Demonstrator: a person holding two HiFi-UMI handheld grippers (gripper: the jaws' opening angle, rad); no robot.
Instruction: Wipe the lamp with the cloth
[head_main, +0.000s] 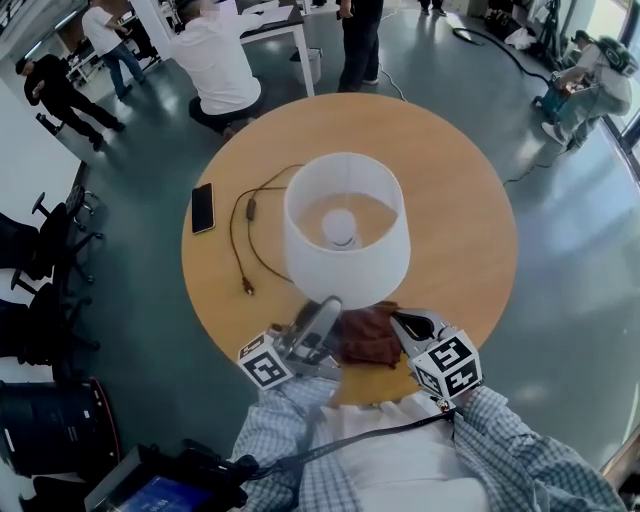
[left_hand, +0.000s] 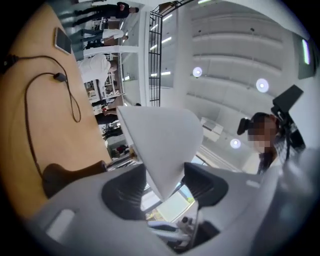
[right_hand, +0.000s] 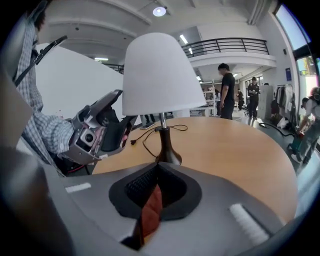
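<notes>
The lamp stands mid-table on the round wooden table (head_main: 455, 180), with a white shade (head_main: 345, 230) (right_hand: 157, 75) and a dark base (right_hand: 167, 150) (left_hand: 65, 175). My left gripper (head_main: 328, 306) (left_hand: 165, 187) is at the shade's near rim, tilted upward. Its jaws stand open with the rim of the shade (left_hand: 160, 145) between the pads; I see no firm pinch. The right gripper view shows the left gripper (right_hand: 107, 125) under that rim. My right gripper (head_main: 400, 320) (right_hand: 155, 192) is shut on the brown cloth (head_main: 368, 338) (right_hand: 150, 210), low by the table's near edge, short of the lamp base.
The lamp's black cord (head_main: 240, 230) loops across the table's left side, and a phone (head_main: 203, 208) lies near the left edge. Several people stand or sit beyond the table's far side (head_main: 215, 60). Office chairs (head_main: 40, 300) are on the floor at the left.
</notes>
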